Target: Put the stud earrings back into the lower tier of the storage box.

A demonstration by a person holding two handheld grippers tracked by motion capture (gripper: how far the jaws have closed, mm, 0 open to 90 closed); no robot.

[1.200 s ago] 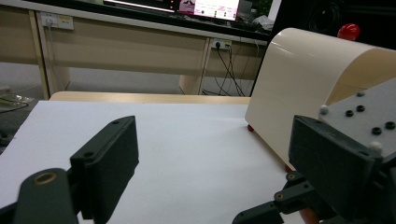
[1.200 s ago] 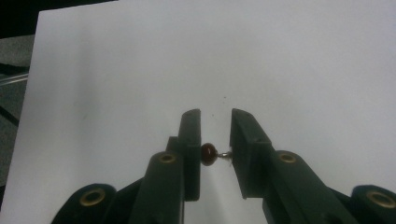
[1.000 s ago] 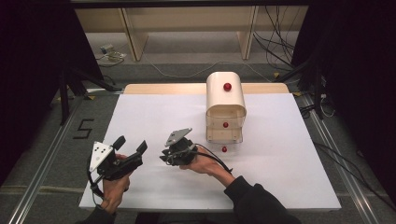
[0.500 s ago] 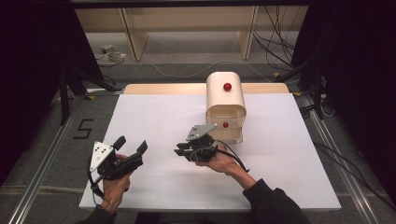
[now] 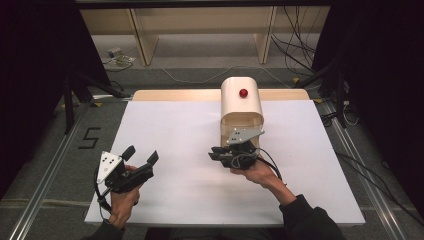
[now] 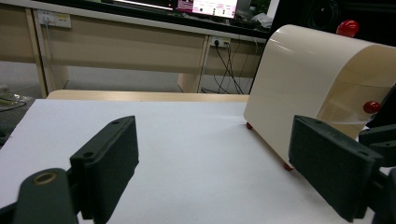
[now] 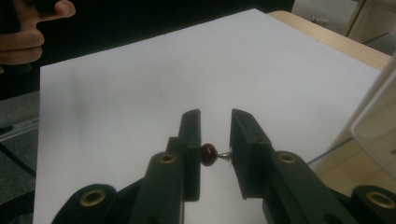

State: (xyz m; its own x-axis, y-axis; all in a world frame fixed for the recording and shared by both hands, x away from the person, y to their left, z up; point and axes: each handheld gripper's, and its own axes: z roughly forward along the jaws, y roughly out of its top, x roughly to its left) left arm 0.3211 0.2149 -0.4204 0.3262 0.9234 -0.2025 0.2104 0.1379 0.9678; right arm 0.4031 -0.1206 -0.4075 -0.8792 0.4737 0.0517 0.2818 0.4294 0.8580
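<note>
White table (image 5: 170, 125), small dark-red knob (image 7: 208, 153) with metal screw, clamped between right tongs (image 7: 215, 135).

You have a white sheet (image 5: 175, 130) covering the wooden tabletop (image 5: 170, 94), a "5" mark (image 5: 89, 138) on the grey floor at its left, and cables (image 5: 300, 40) trailing behind.

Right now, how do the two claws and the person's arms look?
Both claws, left and right, are black with flat rectangular pads. Each carries a grey triangular plate with small holes and trails a black cable. Dark sleeves cover the forearms.
</note>
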